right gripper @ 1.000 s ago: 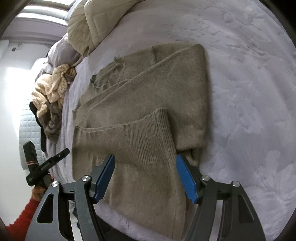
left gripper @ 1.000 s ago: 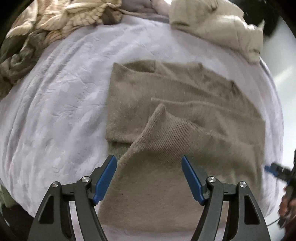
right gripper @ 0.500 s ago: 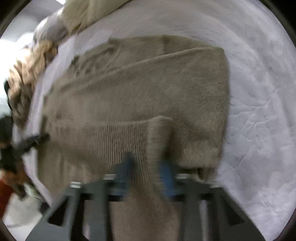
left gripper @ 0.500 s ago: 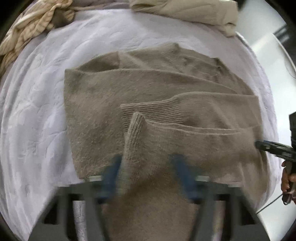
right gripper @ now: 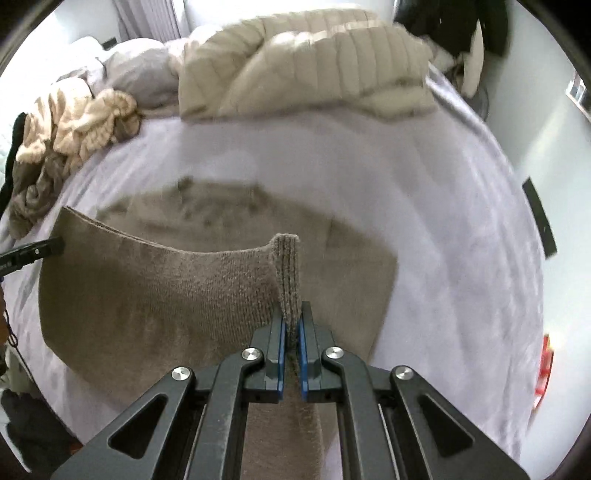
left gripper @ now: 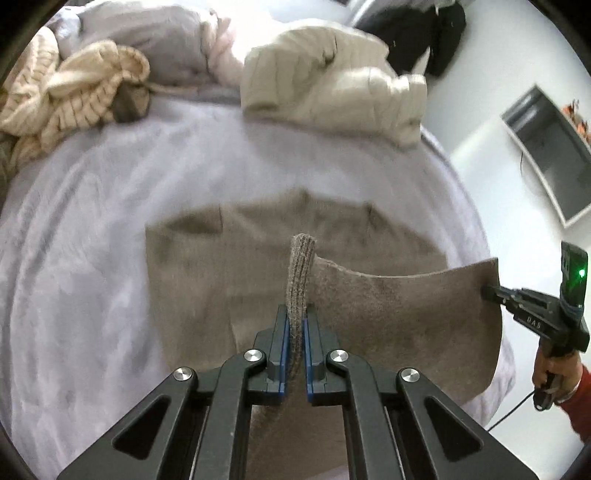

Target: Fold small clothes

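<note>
Both hand-held grippers are clamped on the ribbed hem of the taupe knitted sweater (left gripper: 192,280), one at each bottom corner, with that near edge lifted clear of the pale lilac bedspread (left gripper: 92,206). In the left wrist view, the left gripper (left gripper: 295,332) has its blue-padded jaws closed down to a narrow gap filled by a vertical fold of ribbed knit, which stands up above the jaw tips. From there the raised hem runs right, sagging slightly, to the right gripper (left gripper: 491,293), whose black tip pinches the far corner of the hem; a hand (left gripper: 554,373) with a red sleeve grips its handle, and a green light shows on its body. The right wrist view gives the mirror arrangement: the right gripper (right gripper: 291,332) is closed on a ribbed corner fold of the sweater (right gripper: 155,295), and the hem runs left to the black tip of the left gripper (right gripper: 40,251) at the frame edge. The remainder of the sweater lies flat on the bedspread (right gripper: 443,206) beyond the lifted edge, near the middle of the bed, with its far end blurred. At the far left of the bed sits a heap of cream and tan knitted clothes (left gripper: 70,92). At the far centre lies a bunched beige quilted duvet (left gripper: 332,81), seen larger in the right wrist view (right gripper: 303,62). Dark garments (left gripper: 417,33) lie beyond the far right corner.
</note>
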### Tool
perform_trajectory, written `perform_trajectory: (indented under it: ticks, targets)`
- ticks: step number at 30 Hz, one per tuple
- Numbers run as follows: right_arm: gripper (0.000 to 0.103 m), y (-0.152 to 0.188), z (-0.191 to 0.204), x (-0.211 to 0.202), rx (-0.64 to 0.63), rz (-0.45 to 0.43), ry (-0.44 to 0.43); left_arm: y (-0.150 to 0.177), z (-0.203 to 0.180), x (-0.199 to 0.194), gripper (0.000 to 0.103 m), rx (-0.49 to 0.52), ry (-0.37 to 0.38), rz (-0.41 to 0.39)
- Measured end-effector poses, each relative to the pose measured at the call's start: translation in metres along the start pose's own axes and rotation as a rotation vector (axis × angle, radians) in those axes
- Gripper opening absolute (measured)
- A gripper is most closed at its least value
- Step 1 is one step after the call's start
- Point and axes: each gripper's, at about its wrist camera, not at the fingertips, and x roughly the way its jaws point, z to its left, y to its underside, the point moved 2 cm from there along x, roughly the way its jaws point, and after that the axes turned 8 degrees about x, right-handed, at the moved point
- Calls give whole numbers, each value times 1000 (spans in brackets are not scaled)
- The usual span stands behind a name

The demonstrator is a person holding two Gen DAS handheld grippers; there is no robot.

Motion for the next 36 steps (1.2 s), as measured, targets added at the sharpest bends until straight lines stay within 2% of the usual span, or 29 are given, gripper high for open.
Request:
perform_trajectory:
  ticks: [4,7,12,16,17,19,20,21,24,26,27,29,32,36]
  targets:
    - [6,-39,1,15,-15,-32,7,-36,16,6,8,-11,-43,-66]
    - [6,-61,-3,49,9,-4,-20,-52,31,34,8,-16,-101,-49]
    - [6,-63,-8,126,19,92,-18,-44,58,87,8,-27,-196,22]
    - [6,-56,-20,166,55,147,-22,-35,69,118,8,-39,-251,59]
    - [6,-55,-22,168,66,144,-30,-34,70,119,9,-43,-258,60]
    - [6,-57,-26,168,93,138,-49,-34,77,124,33,-67,-301,65]
    - [8,-57,-30,166,112,140,-67,-34,80,122,61,-79,-345,60]
    - [9,-57,-33,165,128,145,-85,-34,84,117,72,-90,-382,43]
    - [14,-57,-50,158,196,160,-111,-33,93,108,72,-119,-382,56]
    - [52,-58,-62,153,232,161,-76,-31,98,98,72,-124,-394,69]
    - [56,-56,-70,148,264,154,-70,-28,100,93,72,-127,-395,73]
    - [56,-50,-83,136,331,144,-109,-18,104,78,72,-151,-379,89]
    - [56,-26,-96,115,461,159,-228,3,108,58,72,-198,-331,108]
    - [56,19,-89,92,544,191,-351,46,107,28,72,-284,-273,146]
